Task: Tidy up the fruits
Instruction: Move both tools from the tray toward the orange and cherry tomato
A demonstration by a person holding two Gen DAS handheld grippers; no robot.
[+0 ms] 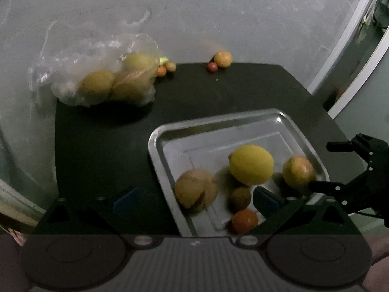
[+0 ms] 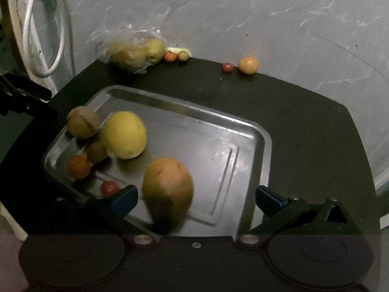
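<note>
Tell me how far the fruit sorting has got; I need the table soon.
Done: several fruits, among them a yellow lemon, lie in the metal tray. In hand: nothing gripped; a mango-like fruit sits between the open right gripper. Left: a plastic bag of fruit and loose ones by the wall, like the orange-yellow fruit.

both wrist views look down, close, from opposite sides, sharing the metal tray [image 1: 301, 131] [image 2: 265, 141].

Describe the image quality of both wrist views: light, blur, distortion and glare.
Left wrist view: dim light, fisheye bending of the wall edges, dark vignette corners; the plastic bag and its fruit look soft, and the metal tray shows pale reflections. Right wrist view: equally dim; the large orange-green fruit between the open right gripper fingers is motion-smeared, while the far small fruits stay fairly sharp.
</note>
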